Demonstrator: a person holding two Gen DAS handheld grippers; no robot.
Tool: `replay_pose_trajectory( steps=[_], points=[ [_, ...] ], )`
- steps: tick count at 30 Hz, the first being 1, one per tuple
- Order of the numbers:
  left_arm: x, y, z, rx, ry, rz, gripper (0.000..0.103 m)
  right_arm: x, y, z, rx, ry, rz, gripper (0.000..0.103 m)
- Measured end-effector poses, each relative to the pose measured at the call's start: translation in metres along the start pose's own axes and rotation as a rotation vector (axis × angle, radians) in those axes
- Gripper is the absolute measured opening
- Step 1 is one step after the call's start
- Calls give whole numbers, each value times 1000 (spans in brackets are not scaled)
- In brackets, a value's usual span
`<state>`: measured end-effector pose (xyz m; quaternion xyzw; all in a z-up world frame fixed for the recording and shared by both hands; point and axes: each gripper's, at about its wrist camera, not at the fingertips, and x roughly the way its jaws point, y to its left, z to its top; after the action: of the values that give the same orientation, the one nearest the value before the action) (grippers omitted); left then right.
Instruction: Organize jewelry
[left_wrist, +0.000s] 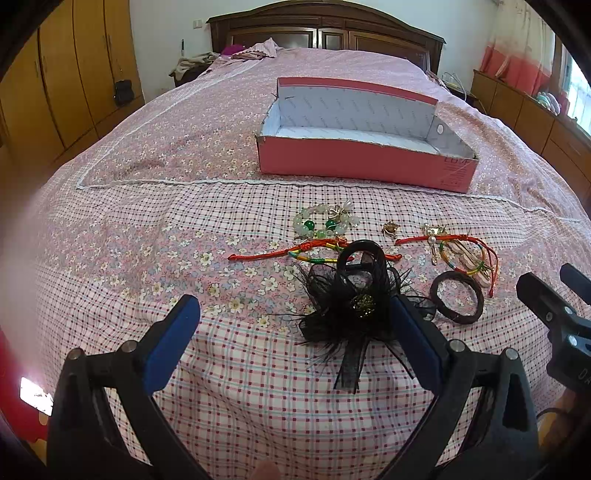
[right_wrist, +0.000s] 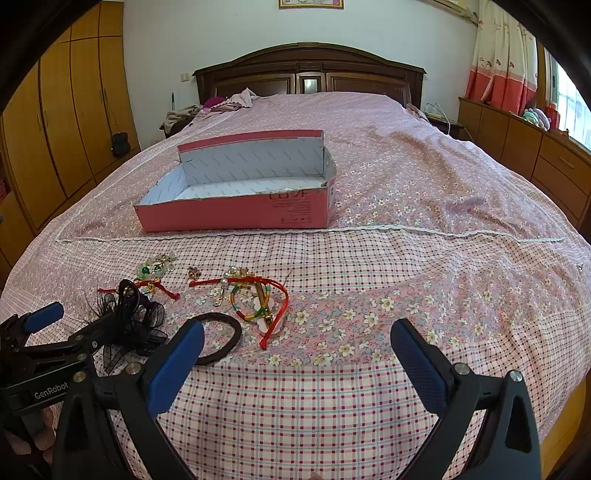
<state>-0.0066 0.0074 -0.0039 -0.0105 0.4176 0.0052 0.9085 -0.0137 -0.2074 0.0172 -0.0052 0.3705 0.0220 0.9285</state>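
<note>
Pink cardboard forms the open box (left_wrist: 364, 162) that sits on the floral bedspread (left_wrist: 207, 122), its pale lining showing and its lid flap standing upright at the far side. Nearer the cameras, on the checked strip of the cover, the jewelry lies in a loose row: a green and white bead bracelet (left_wrist: 325, 221), a red cord bracelet (left_wrist: 288, 252) just in front of it, a small gold brooch (left_wrist: 390, 229), a tangle of red and multicoloured cords with a pearl pin (left_wrist: 458, 254), and a dark brown hair tie (left_wrist: 457, 297) lying flat. A black feathered hair clip (left_wrist: 351, 302) with a gold centre rests nearest the left gripper (left_wrist: 295, 343), whose 2 blue-padded fingers are spread wide; the right-hand pad sits just beside the feathers, the other well apart. The right gripper (right_wrist: 297, 369) is likewise spread wide and grips nothing, its left pad overlapping the hair tie (right_wrist: 218, 338) in view, though contact cannot be told. Behind the bed stand a dark wooden headboard (right_wrist: 310, 74) and yellow wardrobes (right_wrist: 66, 122).
</note>
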Motion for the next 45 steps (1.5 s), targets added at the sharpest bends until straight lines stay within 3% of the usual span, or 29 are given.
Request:
replay_pose_trajectory(
  steps=[45],
  points=[
    [-1, -3, -1, 0, 0, 2, 95, -1, 0, 0, 1, 0, 1, 103]
  ],
)
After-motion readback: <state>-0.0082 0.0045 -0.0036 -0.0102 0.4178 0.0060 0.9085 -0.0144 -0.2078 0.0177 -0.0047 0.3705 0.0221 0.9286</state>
